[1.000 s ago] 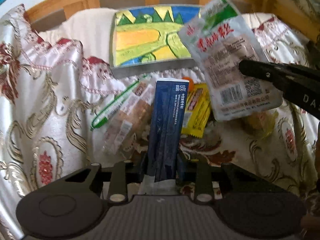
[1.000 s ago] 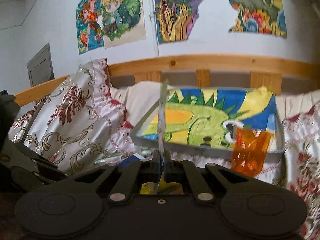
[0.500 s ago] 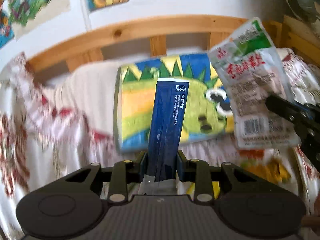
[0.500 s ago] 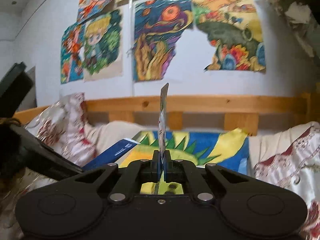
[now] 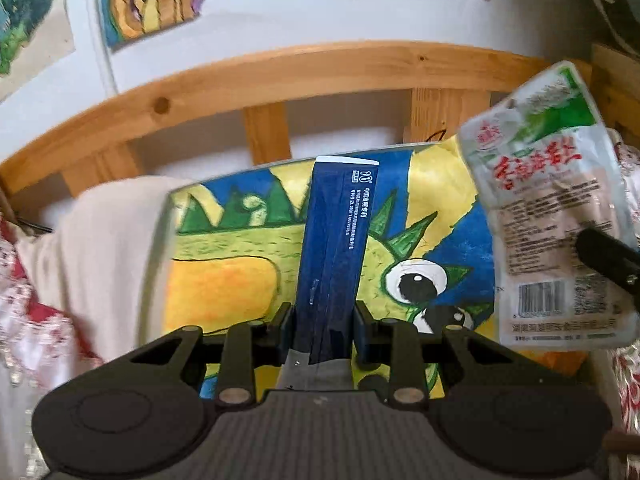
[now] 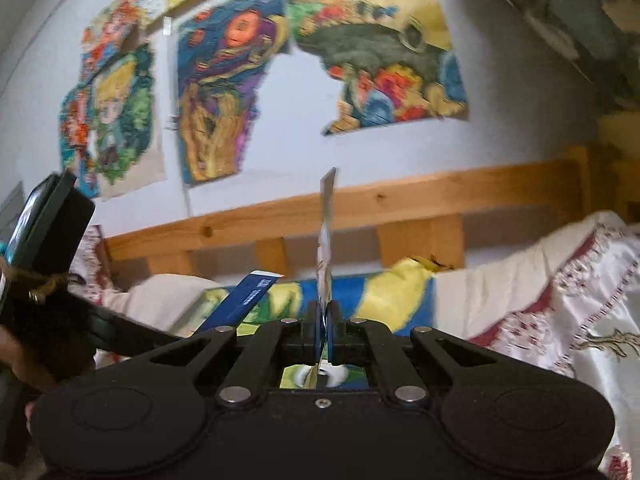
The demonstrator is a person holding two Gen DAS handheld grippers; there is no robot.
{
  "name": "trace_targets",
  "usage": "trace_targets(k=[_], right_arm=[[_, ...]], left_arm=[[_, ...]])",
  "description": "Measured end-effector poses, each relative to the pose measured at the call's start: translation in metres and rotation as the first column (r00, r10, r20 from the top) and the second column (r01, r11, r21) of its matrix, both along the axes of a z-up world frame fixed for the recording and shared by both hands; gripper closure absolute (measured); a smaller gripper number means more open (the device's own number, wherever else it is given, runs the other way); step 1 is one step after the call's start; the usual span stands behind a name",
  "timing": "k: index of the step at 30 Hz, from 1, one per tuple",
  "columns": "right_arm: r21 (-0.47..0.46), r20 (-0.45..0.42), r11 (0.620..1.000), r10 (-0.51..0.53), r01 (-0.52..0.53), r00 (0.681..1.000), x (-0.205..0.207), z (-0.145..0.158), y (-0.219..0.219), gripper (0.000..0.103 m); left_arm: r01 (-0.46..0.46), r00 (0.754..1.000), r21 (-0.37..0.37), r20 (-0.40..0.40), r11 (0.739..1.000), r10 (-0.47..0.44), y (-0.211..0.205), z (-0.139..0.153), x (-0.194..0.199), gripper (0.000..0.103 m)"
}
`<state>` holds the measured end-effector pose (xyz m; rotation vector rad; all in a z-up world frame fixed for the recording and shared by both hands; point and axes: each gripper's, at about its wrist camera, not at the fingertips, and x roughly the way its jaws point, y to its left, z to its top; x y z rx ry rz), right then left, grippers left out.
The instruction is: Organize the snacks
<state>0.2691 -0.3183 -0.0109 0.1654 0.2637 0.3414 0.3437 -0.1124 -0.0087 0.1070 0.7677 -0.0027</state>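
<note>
We record two snacks, both held above a painted tray. Item one: a blue pack (image 5: 335,252), long and narrow, white print near its far end, clamped at its near end between the pads of the left gripper (image 5: 322,320); it stands away from us along the fingers, over the middle of the tray (image 5: 224,280). In the right wrist view the same pack (image 6: 250,292) shows slantwise at lower left, with the left gripper (image 6: 120,332) dark beneath it and a hand (image 6: 24,364) at the frame's left edge. Item two: a white pouch (image 5: 552,216) with a green top, red characters and a barcode, at the right of the left view, over the tray's right edge; a dark finger of the right gripper (image 5: 608,260) crosses its right side. In the right wrist view we see this pouch (image 6: 326,240) edge-on, a thin upright sliver, with the right gripper (image 6: 323,320) closed tight on its near edge. The tray bears a green spiked creature with large eyes on blue and yellow ground; it lies tilted against a white cloth (image 5: 116,240) to its left. Beyond it runs a wooden rail (image 5: 280,76) with slats, then a white wall with paintings (image 6: 224,100). A patterned sheet (image 6: 560,312), cream with red figures, lies at the right; an orange wrapper (image 5: 560,360) shows below the pouch, blurred.
</note>
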Motion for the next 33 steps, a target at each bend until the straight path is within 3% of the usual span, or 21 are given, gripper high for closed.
trace_targets(k=[12,21,23,27,29,33], right_arm=[[0.087,-0.159,0.996,-0.02,0.034,0.987,0.027,-0.031,-0.029,0.101],[0.004,-0.189,0.999,-0.048,0.049,0.981,0.03,-0.038,-0.022,0.095],[-0.026,-0.192,0.998,-0.06,0.056,0.98,0.031,-0.038,-0.02,0.084],[-0.09,-0.187,0.993,-0.09,0.074,0.978,0.031,-0.039,-0.016,0.074],[-0.117,-0.181,0.99,-0.103,0.082,0.978,0.031,-0.038,-0.014,0.056],[-0.158,-0.152,0.982,-0.123,0.099,0.981,0.029,-0.035,-0.012,0.04]], left_arm=[[0.012,0.998,-0.011,-0.053,1.0,-0.013,-0.024,-0.043,0.021,0.069],[0.012,0.998,-0.019,-0.054,1.0,-0.013,-0.025,-0.047,0.022,0.066],[0.003,0.999,-0.02,-0.05,1.0,-0.004,-0.024,-0.046,0.02,0.061],[-0.006,0.999,-0.009,-0.05,1.0,0.006,-0.025,-0.044,0.016,0.044],[-0.016,0.999,-0.001,-0.038,1.0,0.016,-0.024,-0.042,0.012,0.035],[-0.063,0.998,-0.01,0.004,0.998,0.063,-0.016,-0.033,-0.001,0.018]])
